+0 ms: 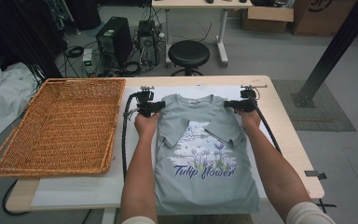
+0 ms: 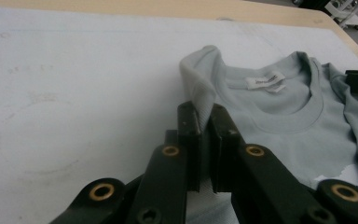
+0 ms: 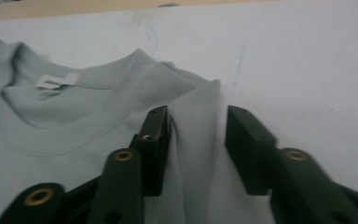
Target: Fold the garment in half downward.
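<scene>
A grey-green T-shirt [image 1: 205, 158] with a purple "Tulip flower" print lies on the white mat, both sleeves folded in over the chest. At its left shoulder my left gripper [image 1: 154, 107] is shut on a raised fold of the shirt [image 2: 200, 86], and the neck label [image 2: 265, 80] lies just beyond. My right gripper [image 1: 233, 105] is at the right shoulder. Its jaws stand open [image 3: 196, 122] on either side of a ridge of shirt fabric [image 3: 198, 140], without pinching it.
A large wicker basket [image 1: 60, 123] takes up the table's left part. The white mat [image 1: 70, 191] covers the wooden tabletop [image 1: 289, 135]. Beyond the far edge are a black stool [image 1: 189, 53] and computer towers [image 1: 114, 39] on the floor.
</scene>
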A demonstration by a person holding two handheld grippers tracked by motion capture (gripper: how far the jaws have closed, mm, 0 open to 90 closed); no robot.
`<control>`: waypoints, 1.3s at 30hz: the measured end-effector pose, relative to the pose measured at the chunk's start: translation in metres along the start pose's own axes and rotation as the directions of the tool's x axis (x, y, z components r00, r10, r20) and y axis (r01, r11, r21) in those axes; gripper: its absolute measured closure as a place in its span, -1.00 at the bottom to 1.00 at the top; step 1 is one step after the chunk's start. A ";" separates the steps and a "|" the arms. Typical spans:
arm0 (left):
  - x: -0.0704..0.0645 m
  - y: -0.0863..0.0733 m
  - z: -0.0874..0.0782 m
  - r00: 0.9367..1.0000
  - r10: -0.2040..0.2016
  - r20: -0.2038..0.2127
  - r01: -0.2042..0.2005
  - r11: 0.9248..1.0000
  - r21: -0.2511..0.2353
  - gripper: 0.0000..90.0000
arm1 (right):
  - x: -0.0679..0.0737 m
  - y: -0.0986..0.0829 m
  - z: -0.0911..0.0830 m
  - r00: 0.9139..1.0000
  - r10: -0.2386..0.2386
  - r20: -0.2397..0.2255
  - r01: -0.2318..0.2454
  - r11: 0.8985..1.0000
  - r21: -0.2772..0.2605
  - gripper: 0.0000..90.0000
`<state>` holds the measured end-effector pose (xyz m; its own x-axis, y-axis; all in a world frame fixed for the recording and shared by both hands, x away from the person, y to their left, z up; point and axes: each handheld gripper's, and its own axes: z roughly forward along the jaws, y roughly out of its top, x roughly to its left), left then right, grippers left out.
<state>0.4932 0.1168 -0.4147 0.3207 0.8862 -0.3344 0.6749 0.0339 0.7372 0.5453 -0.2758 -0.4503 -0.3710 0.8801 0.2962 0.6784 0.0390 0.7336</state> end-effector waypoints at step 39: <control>-0.043 -0.136 -0.156 0.933 0.081 0.351 -0.032 0.989 -0.142 0.89 | 0.062 -0.129 -0.217 0.899 -0.347 -0.266 0.287 0.928 -0.239 0.93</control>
<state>0.2840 0.1458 -0.4092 0.5870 0.6670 -0.4588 0.5631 0.0707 0.8234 0.2970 -0.3290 -0.3937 -0.7379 0.6519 0.1747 0.3713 0.1760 0.9117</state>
